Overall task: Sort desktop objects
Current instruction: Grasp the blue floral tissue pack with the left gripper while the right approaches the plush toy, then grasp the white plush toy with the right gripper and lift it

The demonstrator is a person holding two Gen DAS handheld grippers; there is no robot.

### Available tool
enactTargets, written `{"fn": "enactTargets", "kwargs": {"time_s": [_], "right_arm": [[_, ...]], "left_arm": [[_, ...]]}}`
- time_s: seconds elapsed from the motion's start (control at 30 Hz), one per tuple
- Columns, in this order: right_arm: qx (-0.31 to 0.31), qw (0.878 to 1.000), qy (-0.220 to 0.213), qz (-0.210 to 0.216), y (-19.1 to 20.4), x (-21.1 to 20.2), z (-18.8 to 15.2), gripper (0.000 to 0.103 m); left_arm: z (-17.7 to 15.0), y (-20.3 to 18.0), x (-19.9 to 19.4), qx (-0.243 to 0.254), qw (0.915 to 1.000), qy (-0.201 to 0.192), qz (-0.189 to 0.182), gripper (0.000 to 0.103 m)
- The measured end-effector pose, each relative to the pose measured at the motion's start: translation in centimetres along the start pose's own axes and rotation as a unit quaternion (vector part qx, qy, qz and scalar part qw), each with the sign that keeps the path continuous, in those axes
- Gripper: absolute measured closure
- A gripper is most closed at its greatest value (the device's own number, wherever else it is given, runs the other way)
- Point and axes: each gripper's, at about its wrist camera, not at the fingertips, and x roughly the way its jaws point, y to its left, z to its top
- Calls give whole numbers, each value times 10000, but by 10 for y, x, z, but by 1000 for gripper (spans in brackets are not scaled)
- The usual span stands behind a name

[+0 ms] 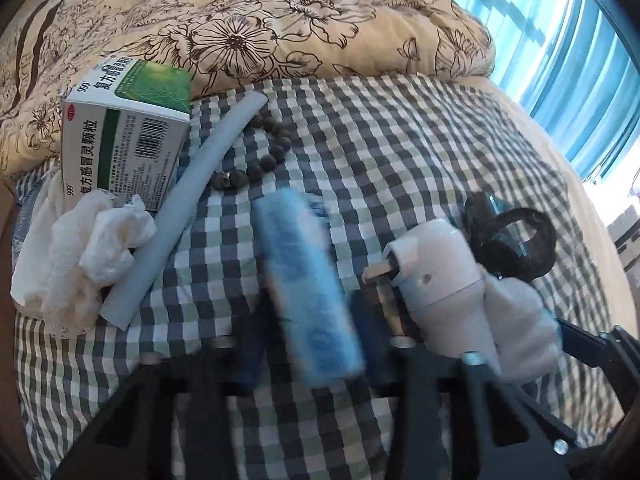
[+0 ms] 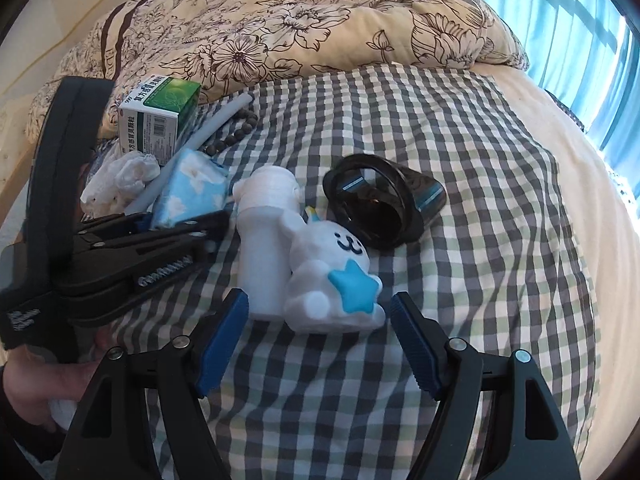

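The left claw (image 2: 188, 216) is gripping the blue tissue pack (image 1: 308, 292) over the checked bed sheet (image 1: 400, 152) near the medicine box (image 1: 124, 136), likely carrying it there, while the right claw (image 2: 320, 340) is hovering spread before the white plush toy (image 2: 332, 280), needing closure.

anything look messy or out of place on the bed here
Yes: a crumpled, stained tissue lies beside the medicine box, looking like rubbish among the items. The white plug adapter lies tipped on its side against the plush toy.
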Motion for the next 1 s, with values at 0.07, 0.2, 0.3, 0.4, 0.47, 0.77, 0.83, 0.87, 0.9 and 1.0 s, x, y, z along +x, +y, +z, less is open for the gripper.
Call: {"fn": "enactTargets", "kwargs": {"time_s": [0.07, 0.2, 0.3, 0.4, 0.47, 0.77, 0.83, 0.87, 0.9, 1.0], "right_arm": [[-10, 10000, -6, 1, 2, 2, 3, 30], [-14, 10000, -26, -32, 7, 7, 7, 30], [61, 10000, -45, -51, 7, 8, 8, 30], [152, 9998, -63, -69, 6, 8, 10, 35], [213, 9997, -63, -83, 5, 8, 10, 43], [496, 9987, 59, -40, -3, 5, -2, 56], [398, 9991, 115, -104, 0, 7, -2, 56], [396, 9991, 122, -124, 1, 7, -2, 56], [404, 9990, 108, -133, 1, 7, -3, 56], [282, 9991, 131, -292, 5, 12, -2, 54]], "left_arm": [[1, 5, -3, -39, 10000, 6, 4, 78], [1, 18, -12, -19, 9999, -78, 117, 80], [-3, 31, -17, -55, 9997, -98, 234, 82], [-8, 46, -23, -168, 9993, -105, 301, 82], [-11, 55, -30, -238, 9990, -135, 342, 82], [-15, 69, -52, -383, 9981, -275, 409, 82], [-17, 68, -58, -387, 9980, -297, 400, 82], [-17, 68, -61, -385, 9980, -312, 395, 82], [-18, 68, -65, -378, 9980, -329, 393, 82], [-19, 67, -76, -366, 9978, -383, 400, 82]]}}
